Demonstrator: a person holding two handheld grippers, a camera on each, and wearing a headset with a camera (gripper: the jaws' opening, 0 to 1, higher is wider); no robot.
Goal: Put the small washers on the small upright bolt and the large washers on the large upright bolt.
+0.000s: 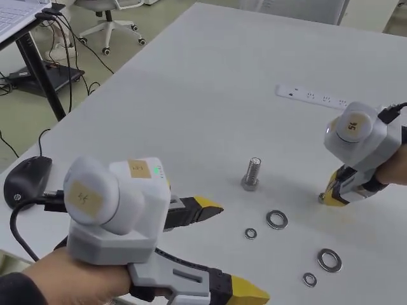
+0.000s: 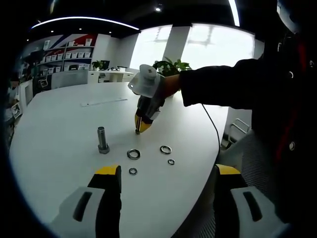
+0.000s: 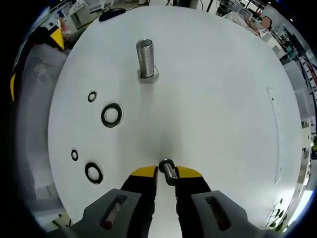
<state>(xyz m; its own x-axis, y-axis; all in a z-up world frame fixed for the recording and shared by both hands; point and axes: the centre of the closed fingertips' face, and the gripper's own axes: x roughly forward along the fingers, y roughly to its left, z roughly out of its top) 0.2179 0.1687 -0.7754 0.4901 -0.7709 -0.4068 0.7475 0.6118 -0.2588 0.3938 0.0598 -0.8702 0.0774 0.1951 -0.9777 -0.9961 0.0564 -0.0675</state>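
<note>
Right gripper [image 1: 333,194] is gripping the small bolt [image 3: 168,172] in closed fingers, head end at the desk [image 1: 210,95].
I am holding the left gripper [image 2: 168,172] with fingers open; the large bolt [image 1: 252,173] is standing upright, four washers [image 1: 276,219] lying loose nearby.

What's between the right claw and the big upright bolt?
Nothing: in the right gripper view the table is bare from the right claw to the large bolt. The washers lie off to one side.

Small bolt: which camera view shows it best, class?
The right gripper view: the small bolt is close, clamped in the right gripper. The head and left gripper views show a speck at its tips.
</note>
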